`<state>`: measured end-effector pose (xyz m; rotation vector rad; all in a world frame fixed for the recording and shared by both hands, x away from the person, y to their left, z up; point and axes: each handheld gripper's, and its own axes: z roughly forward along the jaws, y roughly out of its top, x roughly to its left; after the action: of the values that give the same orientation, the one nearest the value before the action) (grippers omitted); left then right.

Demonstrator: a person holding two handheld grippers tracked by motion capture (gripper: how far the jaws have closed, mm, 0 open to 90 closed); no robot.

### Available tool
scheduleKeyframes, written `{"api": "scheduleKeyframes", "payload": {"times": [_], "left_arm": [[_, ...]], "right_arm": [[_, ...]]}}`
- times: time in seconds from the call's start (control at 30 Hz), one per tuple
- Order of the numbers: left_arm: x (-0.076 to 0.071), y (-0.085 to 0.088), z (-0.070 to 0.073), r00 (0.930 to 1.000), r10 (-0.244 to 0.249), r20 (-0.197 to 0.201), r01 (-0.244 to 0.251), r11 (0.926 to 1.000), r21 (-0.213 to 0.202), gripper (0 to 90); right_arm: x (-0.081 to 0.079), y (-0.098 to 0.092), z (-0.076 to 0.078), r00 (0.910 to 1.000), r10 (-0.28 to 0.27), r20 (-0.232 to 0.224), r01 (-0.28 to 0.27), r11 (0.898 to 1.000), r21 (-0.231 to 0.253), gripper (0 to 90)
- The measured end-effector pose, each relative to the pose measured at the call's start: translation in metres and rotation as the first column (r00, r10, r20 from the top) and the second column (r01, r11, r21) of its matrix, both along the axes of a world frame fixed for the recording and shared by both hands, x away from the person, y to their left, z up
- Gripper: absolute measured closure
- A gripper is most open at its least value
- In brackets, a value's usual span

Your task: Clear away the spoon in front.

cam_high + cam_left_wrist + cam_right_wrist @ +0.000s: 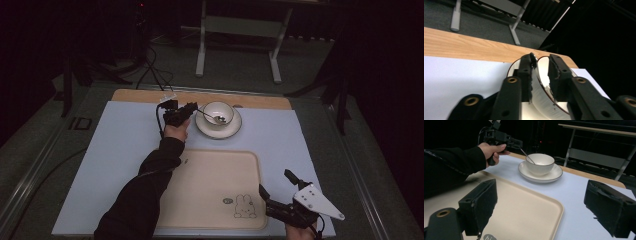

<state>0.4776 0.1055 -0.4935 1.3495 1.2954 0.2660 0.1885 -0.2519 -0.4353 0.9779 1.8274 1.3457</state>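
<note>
our left hand-held gripper (191,109) grips the handle of the spoon (208,115), whose tip rests in the white bowl (218,112) on its saucer (218,128). our right hand-held gripper (274,192) hangs open at the beige tray's (210,175) corner, near the tray's rabbit drawing (244,206); the small writing beside it is unreadable.

A dim workroom table with a tray and a paper-like mat

A pale blue-white rectangular mat (120,150) covers most of a light wooden tabletop (260,101), whose bare far edge shows beyond it. On the mat, at the near side, lies a cream rectangular plastic tray (210,175) with rounded corners and a small rabbit drawing (244,206) near its right front corner. Behind the table, on grey carpet, stands a grey metal stand (237,30), with black cables (150,65) trailing to its left.
</note>
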Motion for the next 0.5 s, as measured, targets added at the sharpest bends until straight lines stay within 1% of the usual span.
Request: {"api": "scheduleKeyframes", "payload": {"times": [0.17, 0.2, 0.27, 0.33, 0.37, 0.4, 0.5], "left_arm": [[-0.0014, 0.0001, 0.0029, 0.9998, -0.008, 0.016, 0.008, 0.9998, -0.017, 82.7], [-0.0018, -0.0002, 0.0036, 0.9998, -0.01, 0.02, 0.01, 0.9998, -0.017, 83.2], [-0.0019, -0.0012, 0.0047, 0.9994, -0.024, 0.025, 0.025, 0.9994, -0.026, 86.1], [-0.0019, -0.0012, 0.0047, 0.9994, -0.024, 0.025, 0.025, 0.9994, -0.026, 86.1], [-0.0017, -0.0024, 0.006, 0.9986, -0.042, 0.033, 0.043, 0.9986, -0.032, 86.1], [-0.0022, -0.0034, 0.0073, 0.998, -0.049, 0.039, 0.05, 0.9981, -0.035, 88.1], [-0.0029, -0.0042, 0.0087, 0.9975, -0.052, 0.048, 0.054, 0.9981, -0.03, 88.5]], "right_arm": [[0.0003, -0.0002, -0.0002, 1.0, -0.001, -0.001, 0.001, 1.0, 0.0, 11.4], [0.0003, -0.0001, -0.0002, 1.0, -0.001, -0.001, 0.001, 1.0, 0.0, 11.4], [0.0003, 0.0, -0.0002, 1.0, -0.001, -0.001, 0.001, 1.0, -0.001, 11.4], [0.0004, 0.0, -0.0003, 1.0, 0.0, -0.001, 0.0, 1.0, 0.0, 11.4], [0.0004, 0.0, -0.0003, 1.0, 0.0, -0.001, 0.0, 1.0, 0.0, 11.4], [0.0005, -0.0003, -0.0004, 1.0, 0.0, -0.001, 0.0, 1.0, 0.0, 11.4], [0.0004, -0.0004, -0.0003, 1.0, -0.001, -0.001, 0.001, 1.0, 0.001, 11.4]]}}
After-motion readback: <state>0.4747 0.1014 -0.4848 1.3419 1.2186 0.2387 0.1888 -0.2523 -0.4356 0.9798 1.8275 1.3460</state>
